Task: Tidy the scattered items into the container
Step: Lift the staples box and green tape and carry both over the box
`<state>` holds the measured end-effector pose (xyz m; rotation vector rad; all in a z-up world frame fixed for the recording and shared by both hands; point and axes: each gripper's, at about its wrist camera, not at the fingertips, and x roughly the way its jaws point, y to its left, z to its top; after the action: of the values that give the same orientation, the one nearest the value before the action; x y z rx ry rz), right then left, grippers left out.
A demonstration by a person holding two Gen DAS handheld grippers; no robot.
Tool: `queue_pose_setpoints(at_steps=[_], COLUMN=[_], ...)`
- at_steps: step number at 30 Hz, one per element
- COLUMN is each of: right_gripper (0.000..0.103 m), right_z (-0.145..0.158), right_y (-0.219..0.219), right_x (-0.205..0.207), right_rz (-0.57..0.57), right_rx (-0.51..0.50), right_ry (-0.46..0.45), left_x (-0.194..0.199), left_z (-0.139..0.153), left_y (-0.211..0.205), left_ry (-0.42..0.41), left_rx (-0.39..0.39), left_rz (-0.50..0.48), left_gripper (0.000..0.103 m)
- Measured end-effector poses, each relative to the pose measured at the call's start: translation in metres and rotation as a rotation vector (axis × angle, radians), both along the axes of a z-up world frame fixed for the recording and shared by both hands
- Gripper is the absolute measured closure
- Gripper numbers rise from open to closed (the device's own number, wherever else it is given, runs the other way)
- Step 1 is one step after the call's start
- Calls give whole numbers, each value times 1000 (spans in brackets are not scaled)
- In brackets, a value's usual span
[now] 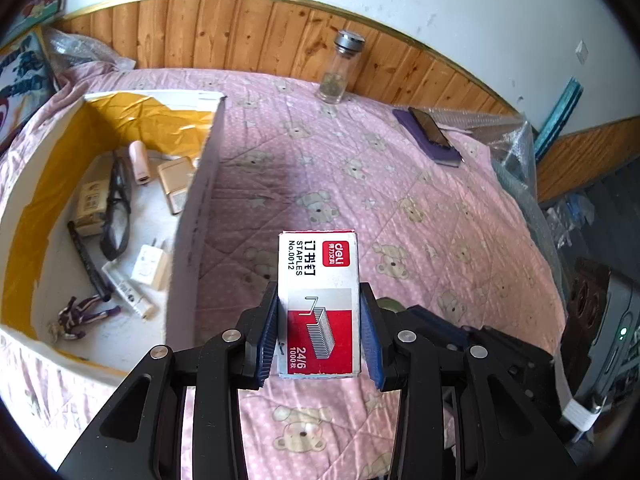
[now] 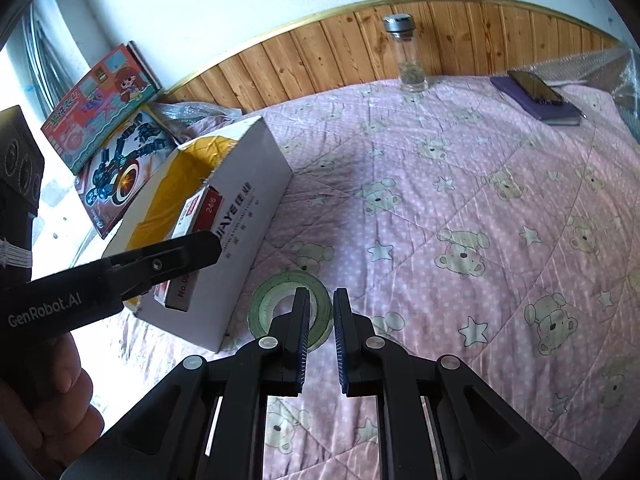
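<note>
Left tool (image 1: 319, 320) pinching staples box (image 1: 318, 300); cardboard box (image 1: 200, 216) at ten o'clock; risking clipping its wall. Right tool (image 2: 321, 336) pressed together on nothing, tape roll (image 2: 272, 300) beneath.

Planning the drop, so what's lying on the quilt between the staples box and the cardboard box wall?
Nothing: in the left wrist view only bare pink quilt lies between the staples box and the cardboard box wall.

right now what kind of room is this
Most likely a bedroom: everything sits on a bed under a pink teddy-bear quilt, against a wood-panelled wall. A white box of odds and ends, children's boxed toys and a phone suggest a home.
</note>
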<state>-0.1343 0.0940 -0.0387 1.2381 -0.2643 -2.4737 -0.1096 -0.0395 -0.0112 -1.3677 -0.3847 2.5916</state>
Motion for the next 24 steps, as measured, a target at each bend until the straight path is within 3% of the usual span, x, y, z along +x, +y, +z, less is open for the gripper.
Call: queue_pose_setpoints(at_steps=[24], right_gripper=[90], right_z=[49], right_y=[-66], right_x=[19], right_rz=[141], right_rx=[65], right_ry=[100], left_x=[36], left_z=[23], left_y=[-73], left_ry=[89], left_rx=[48], left_rz=[101], left_gripper=[65])
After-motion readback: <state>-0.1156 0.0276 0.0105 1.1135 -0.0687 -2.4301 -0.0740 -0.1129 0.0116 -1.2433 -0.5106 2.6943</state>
